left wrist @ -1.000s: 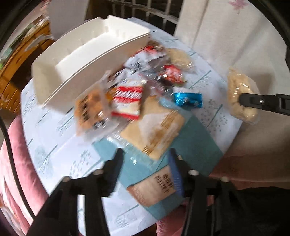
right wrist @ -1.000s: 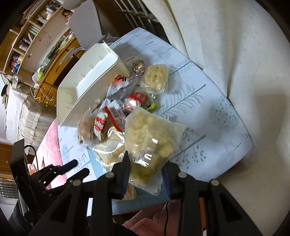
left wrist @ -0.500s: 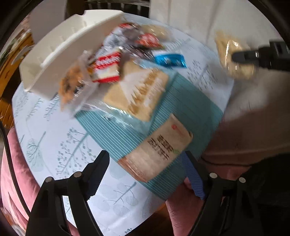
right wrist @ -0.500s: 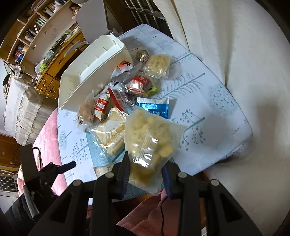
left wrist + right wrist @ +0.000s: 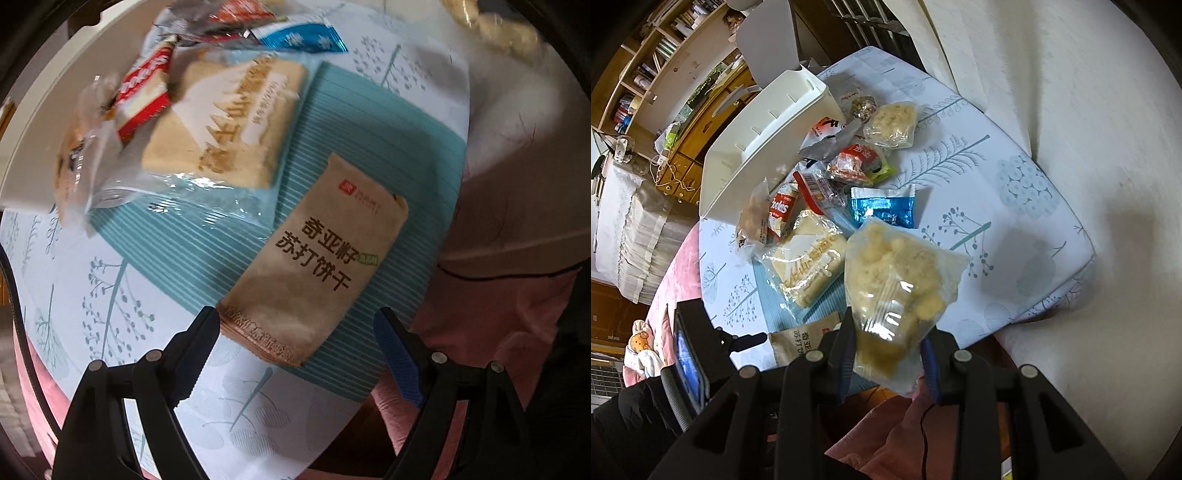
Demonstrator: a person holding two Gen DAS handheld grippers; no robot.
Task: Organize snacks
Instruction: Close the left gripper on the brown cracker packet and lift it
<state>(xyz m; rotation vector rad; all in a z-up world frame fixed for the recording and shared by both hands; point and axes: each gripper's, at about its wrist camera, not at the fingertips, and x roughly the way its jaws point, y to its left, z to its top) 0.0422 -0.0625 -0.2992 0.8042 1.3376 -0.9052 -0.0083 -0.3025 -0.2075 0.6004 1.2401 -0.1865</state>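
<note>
Down comes the left gripper [image 5: 295,338], much closer to the table than a second ago, its jaws far wider than before and opening at this moment. Between the black fingers with their ridged blue pads sits the near end of the flat tan paper-look cracker packet [image 5: 314,266], printed with dark characters. The left pad's tip is right at the packet's corner, the right pad stands clear, so nothing is gripped. That packet lies on a teal ribbed rectangular mat [image 5: 376,147], which rests on the white tablecloth with grey-blue tree prints [image 5: 110,295].

Further up the mat is a glossy clear-wrapped block of beige biscuits [image 5: 229,118], its film crinkled and shining. Just beside it lies a red-and-white cookie pack [image 5: 144,96], and beyond that a shiny blue foil sachet [image 5: 299,37]. Both are blurred.

Over on the right wrist view, the right gripper [image 5: 890,354] has not let go: its jaws are narrow, pinching the lower edge of a clear plastic bag of lumpy pale-yellow puffed pieces [image 5: 901,280], held above the table's near edge. Behind it the heap of snacks spreads out, with a second small clear bag of pale pieces [image 5: 892,123] at the far side. The long white plastic bin with slotted inner walls [image 5: 764,136] stands touching the heap's left side. In this view the left tool appears low at the left, with a small lit screen [image 5: 689,354] on its body.
</note>
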